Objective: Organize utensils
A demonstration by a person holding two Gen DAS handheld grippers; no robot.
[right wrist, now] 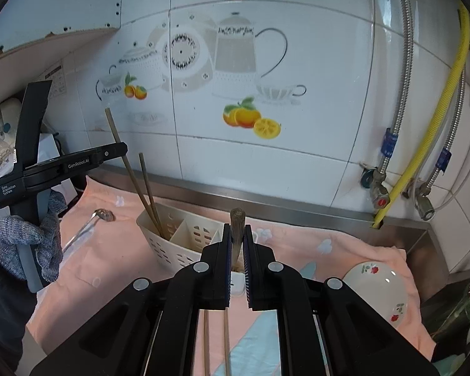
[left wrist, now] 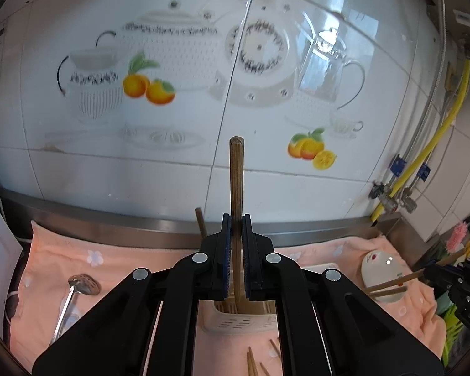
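Your left claw [left wrist: 236, 222] is clamped on 1 chopstick [left wrist: 235, 181] standing near-upright directly over the holder [left wrist: 241, 322], its tip already in the left-end compartment, while your right claw [right wrist: 236, 232] grips another short of it.

Glossy white tiled wall [left wrist: 178, 169] with teapot decals; yellow hose [right wrist: 435, 116] right.
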